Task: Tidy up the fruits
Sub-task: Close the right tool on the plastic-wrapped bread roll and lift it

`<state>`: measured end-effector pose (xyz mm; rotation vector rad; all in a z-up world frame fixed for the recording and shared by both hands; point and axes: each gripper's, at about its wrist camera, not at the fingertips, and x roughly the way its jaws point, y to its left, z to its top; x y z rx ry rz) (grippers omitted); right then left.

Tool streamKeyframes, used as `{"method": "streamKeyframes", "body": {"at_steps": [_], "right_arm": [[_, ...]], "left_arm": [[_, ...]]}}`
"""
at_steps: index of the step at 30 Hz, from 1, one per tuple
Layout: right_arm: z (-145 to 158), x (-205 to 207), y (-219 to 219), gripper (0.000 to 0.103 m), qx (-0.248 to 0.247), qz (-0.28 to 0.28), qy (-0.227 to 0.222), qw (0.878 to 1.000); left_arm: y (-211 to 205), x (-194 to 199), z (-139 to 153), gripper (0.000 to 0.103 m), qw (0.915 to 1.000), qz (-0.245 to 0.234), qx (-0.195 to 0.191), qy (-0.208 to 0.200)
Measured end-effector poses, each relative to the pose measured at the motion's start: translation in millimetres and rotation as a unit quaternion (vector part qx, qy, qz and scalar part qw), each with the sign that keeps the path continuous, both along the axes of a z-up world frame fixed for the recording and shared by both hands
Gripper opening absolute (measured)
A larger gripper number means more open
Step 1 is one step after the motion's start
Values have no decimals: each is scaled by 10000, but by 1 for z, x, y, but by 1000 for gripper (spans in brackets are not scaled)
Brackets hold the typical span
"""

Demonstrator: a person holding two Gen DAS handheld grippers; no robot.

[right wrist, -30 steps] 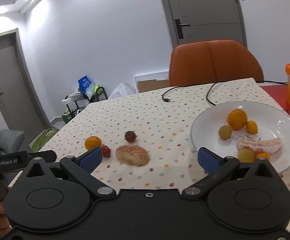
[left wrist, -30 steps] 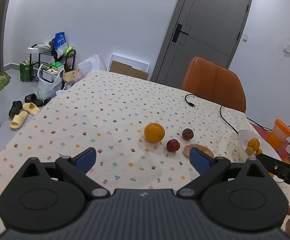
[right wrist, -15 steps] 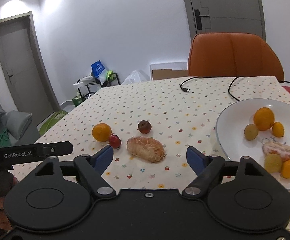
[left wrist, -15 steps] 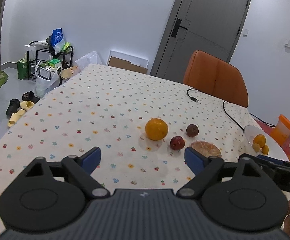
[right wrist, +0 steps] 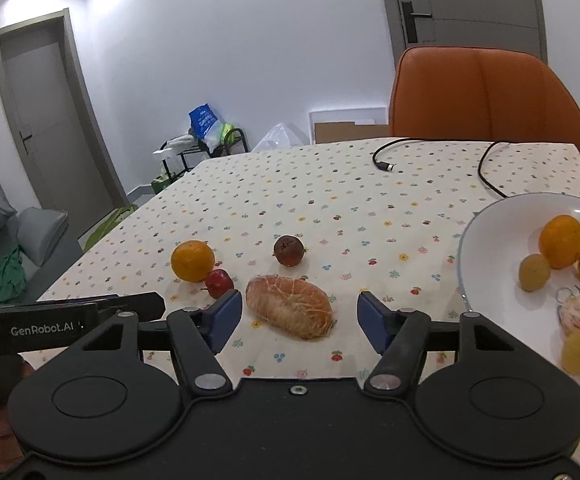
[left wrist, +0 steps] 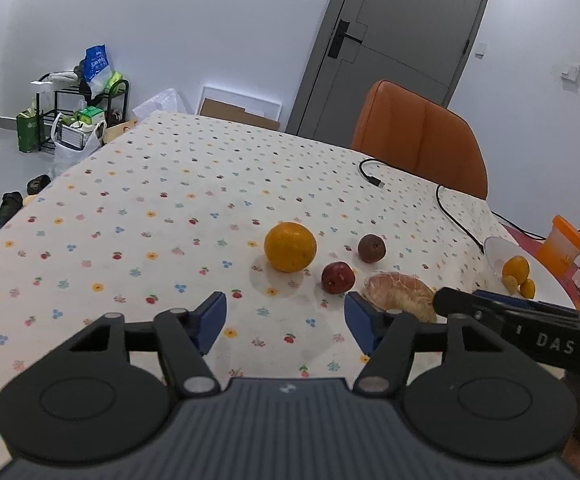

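On the dotted tablecloth lie an orange (left wrist: 290, 246) (right wrist: 192, 261), a small red apple (left wrist: 338, 277) (right wrist: 218, 283), a dark brown fruit (left wrist: 371, 248) (right wrist: 288, 250) and a peeled citrus piece (left wrist: 400, 295) (right wrist: 290, 305). A white plate (right wrist: 486, 224) (left wrist: 494, 245) at the right holds several small fruits. My left gripper (left wrist: 284, 317) stands open just short of the orange and apple. My right gripper (right wrist: 300, 316) is open, its blue pads to either side of the peeled citrus, slightly nearer than it.
A black cable (left wrist: 446, 204) (right wrist: 486, 176) trails across the far table. An orange chair (left wrist: 418, 136) (right wrist: 486, 100) stands behind it. An orange-lidded container (left wrist: 562, 246) sits past the plate. Each gripper's body shows in the other's view, hand-held.
Both grippers have moved forward toward the loose fruits and their fingers have narrowed somewhat. The right one has swung left, away from the plate, and now faces the peeled citrus.
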<state>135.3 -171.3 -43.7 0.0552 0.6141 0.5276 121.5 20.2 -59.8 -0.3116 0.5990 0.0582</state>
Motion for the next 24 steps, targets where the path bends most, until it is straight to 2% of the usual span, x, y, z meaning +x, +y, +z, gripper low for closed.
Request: {"method": "streamKeyframes", "body": {"at_steps": [5,17,20,24], "right_arm": [[-6,12,6,63,-50,99,44,9999],[-12,30,20,63,-144,273,12,9995],[-14,28,23,54,-155,341,115,9992],[-14,22,24,52,-233,345,129,9991]], "left_arm": [[0,6,-4,58,10000,26,-17,31],[7,5,-8,57,9997,193,-128,50],[9,3,-8,57,9997,215,-143,51],[11,0,-8,57,9996,248,-158,42]]}}
